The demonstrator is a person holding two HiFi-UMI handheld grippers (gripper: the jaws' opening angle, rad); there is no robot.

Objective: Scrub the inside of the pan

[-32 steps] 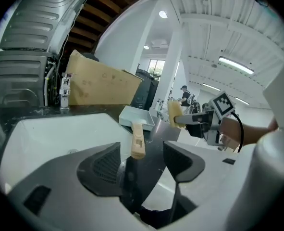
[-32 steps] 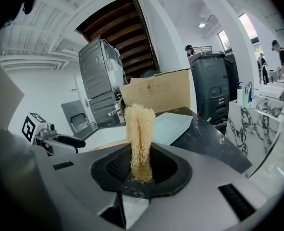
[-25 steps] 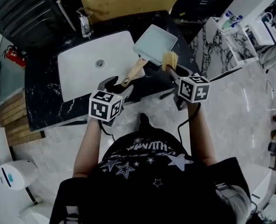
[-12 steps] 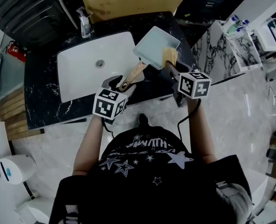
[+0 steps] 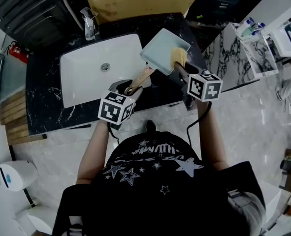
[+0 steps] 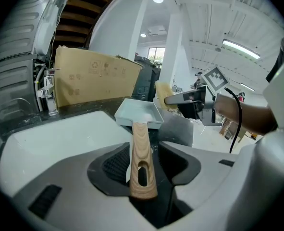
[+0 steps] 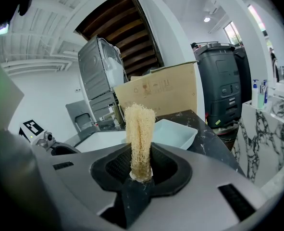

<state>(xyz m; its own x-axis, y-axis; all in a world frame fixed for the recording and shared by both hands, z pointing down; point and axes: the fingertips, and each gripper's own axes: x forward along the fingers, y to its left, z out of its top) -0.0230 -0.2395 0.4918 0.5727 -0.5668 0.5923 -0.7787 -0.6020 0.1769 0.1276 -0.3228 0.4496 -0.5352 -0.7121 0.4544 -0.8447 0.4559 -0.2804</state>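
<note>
**A:** Two things matter here: how will the pan [image 5: 162,45] handle, and where do I take it?

**B:** It looks like a stiff, shallow, square tray, probably light. The smooth coating could let it skate on the polished surface [image 5: 47,107] under a scrub. Take it by the wooden handle [image 5: 141,77], which is dry-looking and good to grip. The end with the hanging slot gives the most leverage.

**A:** Where is it now?

**B:** It sits on the dark surface just right of the sink [image 5: 86,77], toward the back right corner. The handle slants down toward the front edge. The left gripper [image 5: 128,89] has its jaws on either side of that handle. They have just been closing but still stand a little off the wood.

**A:** And the scrubber?

**B:** The right gripper [image 5: 180,72] has its jaws clamped on a loofah [image 5: 178,58], which is soft, springy and fibrous. It is at the pan's near right rim, though I cannot tell if it touches.

**A:** Anything inside?

**B:** I see nothing in the pan, neither food nor water. The sink shows only its drain.
</note>
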